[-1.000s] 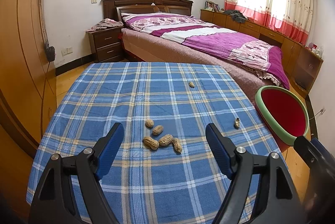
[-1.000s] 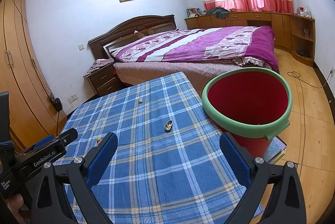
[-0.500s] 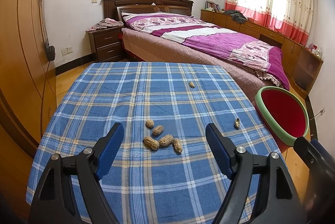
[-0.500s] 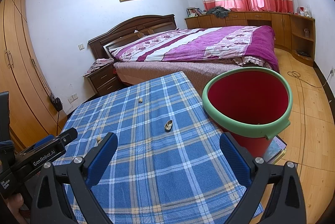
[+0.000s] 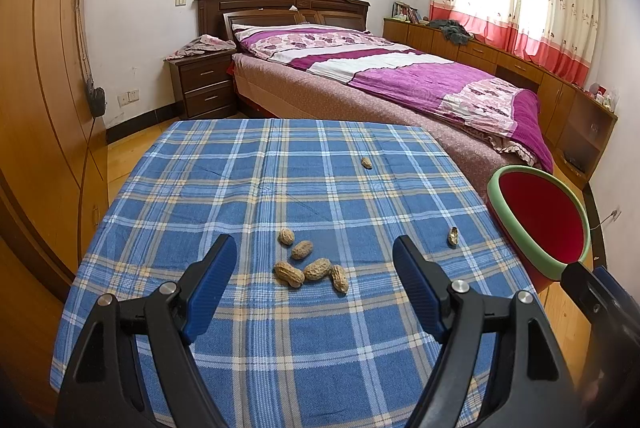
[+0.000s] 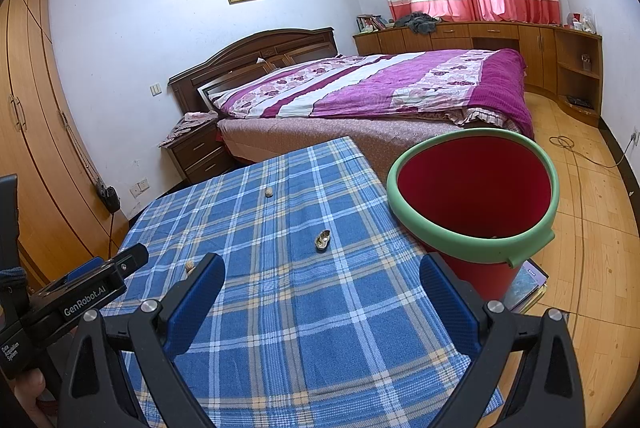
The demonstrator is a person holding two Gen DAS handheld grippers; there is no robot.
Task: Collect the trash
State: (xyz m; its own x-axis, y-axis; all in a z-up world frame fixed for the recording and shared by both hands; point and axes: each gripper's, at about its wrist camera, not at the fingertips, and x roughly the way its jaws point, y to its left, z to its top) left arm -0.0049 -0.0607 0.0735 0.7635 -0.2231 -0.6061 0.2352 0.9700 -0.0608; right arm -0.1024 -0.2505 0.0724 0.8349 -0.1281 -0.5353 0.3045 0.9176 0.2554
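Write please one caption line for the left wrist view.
Open left gripper above five peanuts on checked tablecloth, red bin at right.

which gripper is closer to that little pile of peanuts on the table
Left. The left gripper hangs open right over the peanut pile, which sits between its fingers. The right gripper is off toward the red bin.
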